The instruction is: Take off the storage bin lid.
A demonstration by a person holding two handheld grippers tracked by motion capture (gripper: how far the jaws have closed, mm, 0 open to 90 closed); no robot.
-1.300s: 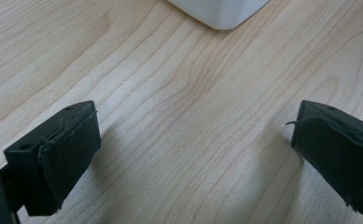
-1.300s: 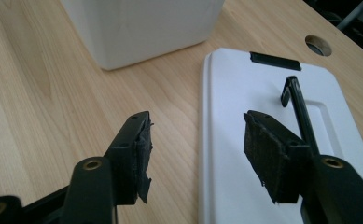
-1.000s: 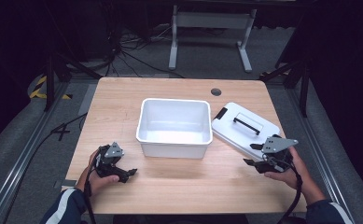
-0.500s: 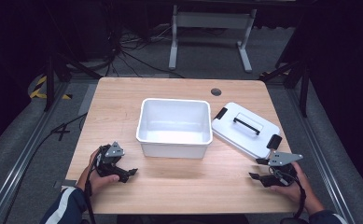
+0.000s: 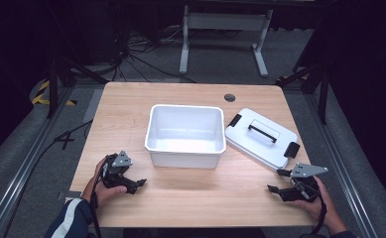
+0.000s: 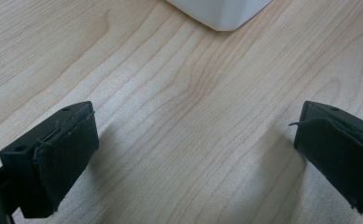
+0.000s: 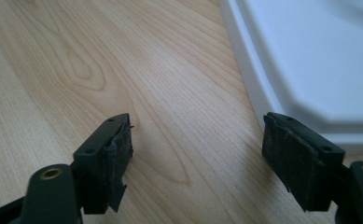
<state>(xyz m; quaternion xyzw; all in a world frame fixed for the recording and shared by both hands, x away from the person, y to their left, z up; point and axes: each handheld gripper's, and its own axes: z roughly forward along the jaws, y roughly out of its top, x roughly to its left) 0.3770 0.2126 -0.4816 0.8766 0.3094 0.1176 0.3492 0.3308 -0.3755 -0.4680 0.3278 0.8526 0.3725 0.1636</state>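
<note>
White bin (image 5: 185, 135): open-topped, set at the middle of the wooden table (image 5: 131, 101). White lid (image 5: 261, 137), black handle and end clips: laid flat just right of the bin.

Left gripper (image 5: 134, 185): held low near the front left edge, jaws spread apart, nothing between them; bin corner (image 6: 221, 14) seen ahead.

Right gripper (image 5: 275, 189): held near the front right edge, jaws apart and empty; lid edge (image 7: 310, 60) found just beside the right-hand jaw.

The person's left hand (image 5: 102, 184) holds the black two-jaw left gripper (image 5: 137, 184) low, with its jaws wide apart. The right hand (image 5: 315, 201) holds the black two-jaw right gripper (image 5: 276, 181) low too, jaws wide apart.
</note>
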